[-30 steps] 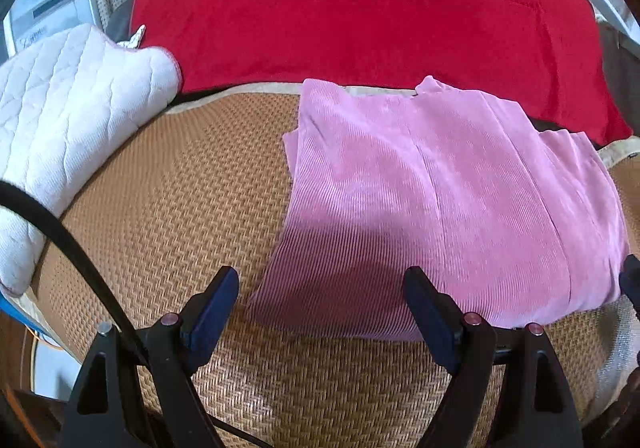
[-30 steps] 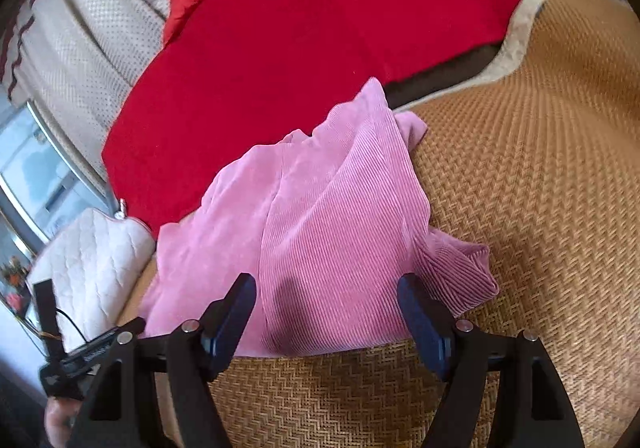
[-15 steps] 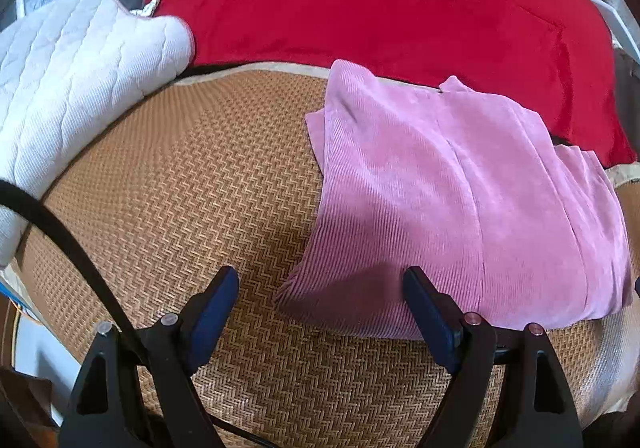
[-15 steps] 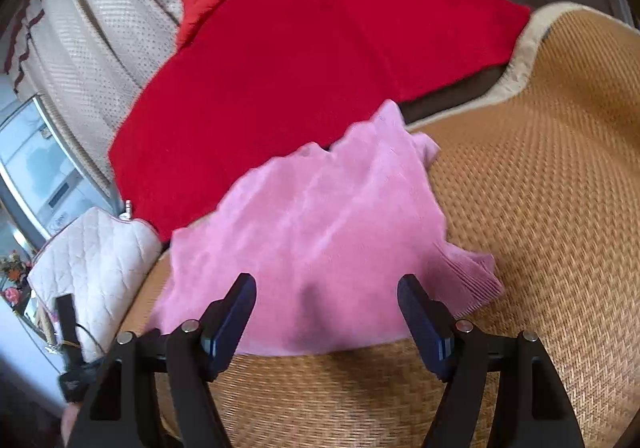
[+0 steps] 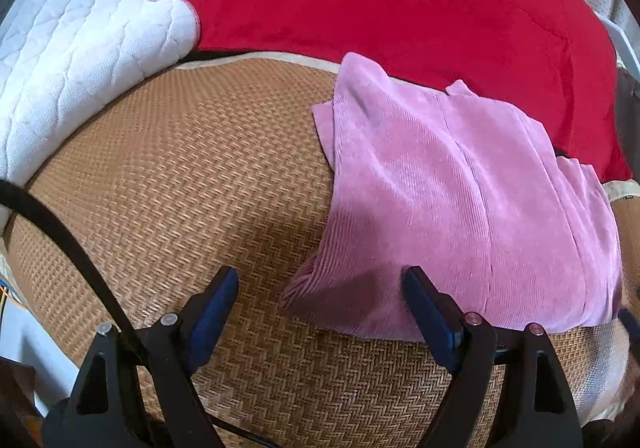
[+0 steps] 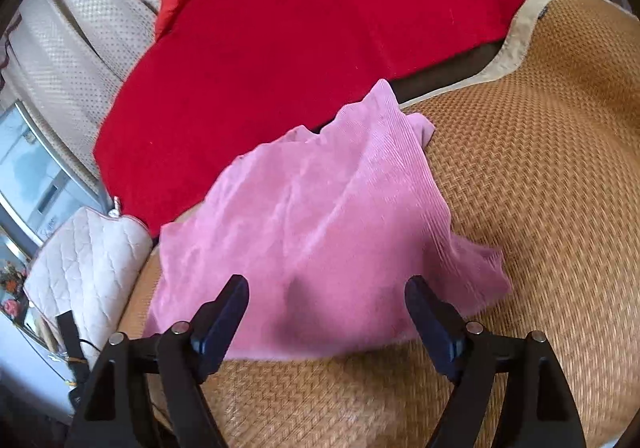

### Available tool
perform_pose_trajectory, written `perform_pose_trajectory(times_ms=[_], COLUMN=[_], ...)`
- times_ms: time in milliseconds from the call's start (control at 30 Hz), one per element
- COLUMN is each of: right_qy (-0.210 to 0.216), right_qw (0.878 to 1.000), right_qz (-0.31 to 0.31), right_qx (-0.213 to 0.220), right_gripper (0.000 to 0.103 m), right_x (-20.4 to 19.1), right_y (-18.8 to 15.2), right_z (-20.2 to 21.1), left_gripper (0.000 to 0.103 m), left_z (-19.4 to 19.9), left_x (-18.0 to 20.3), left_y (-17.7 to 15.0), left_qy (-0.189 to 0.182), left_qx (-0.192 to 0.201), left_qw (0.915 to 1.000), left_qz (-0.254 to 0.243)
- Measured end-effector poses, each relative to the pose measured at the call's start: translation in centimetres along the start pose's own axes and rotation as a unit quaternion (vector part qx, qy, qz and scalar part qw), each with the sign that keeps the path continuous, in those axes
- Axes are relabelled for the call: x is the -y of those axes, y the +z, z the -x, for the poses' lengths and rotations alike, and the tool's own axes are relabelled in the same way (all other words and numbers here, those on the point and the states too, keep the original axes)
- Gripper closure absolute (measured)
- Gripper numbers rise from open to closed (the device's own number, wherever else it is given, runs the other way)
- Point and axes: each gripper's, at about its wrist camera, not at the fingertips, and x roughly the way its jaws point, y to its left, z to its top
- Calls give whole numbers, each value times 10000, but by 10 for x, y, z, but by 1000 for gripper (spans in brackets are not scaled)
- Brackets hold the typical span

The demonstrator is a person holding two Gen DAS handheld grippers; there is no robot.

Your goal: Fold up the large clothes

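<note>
On the woven mat (image 5: 192, 176), both grippers (image 5: 320, 304) (image 6: 326, 308) now hang released above the folded pink garment (image 5: 460, 200), the right's jaws opening wider, fold seemingly complete.

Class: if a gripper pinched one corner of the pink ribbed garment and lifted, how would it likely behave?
The pink ribbed garment would probably droop limply: it already lies in soft folds. It looks light. On the woven mat, a push would likely bunch it.

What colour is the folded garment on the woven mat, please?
Pink garment, ribbed; clearest in the left wrist view.
</note>
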Motion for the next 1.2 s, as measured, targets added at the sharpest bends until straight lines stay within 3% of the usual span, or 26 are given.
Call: perform_pose_trajectory(times_ms=[133,233,367,633,700,733,767,867,1067,1133,1200], right_qy=[240,362,663,570,386,245,213,164,125,62,329], right_qw=[9978,9915,9823,9631,9666,9691,9695,9769,9848,9842,9777], right_qz=[-592,-1202,-1725,-2631,-2531,-2449,-2427,-2109,-1725,-1754,-2063], right_qx=[-168,-352,-296,-66,-78,-162,-273,-301,-127,-227,-224], right_gripper=[20,20,20,21,38,67,80,89,90,89,79], right_x=[17,39,51,71,72,73,75,67,41,45,59], right_y=[-29,-32,-10,17,24,25,27,30,9,-2,-12], right_z=[9,0,-11,-27,-30,-34,-41,-38,4,3,-2], left_gripper=[18,18,18,18,18,18,18,18,18,18,18], left_z=[17,25,25,25,26,27,28,32,41,39,37], left_x=[-1,11,30,36,35,35,35,34,30,29,31], left_y=[2,5,2,-7,-7,-8,-8,-11,-12,-11,-9], left_qy=[44,-61,-41,66,107,112,118,185,252,246,213], left_qx=[274,384,295,162,174,173,171,211,348,325,272], left_qw=[9996,9992,9991,9986,9986,9986,9986,9981,9973,9975,9976], left_qz=[111,15,-303,-501,-491,-486,-490,-554,-601,-577,-596])
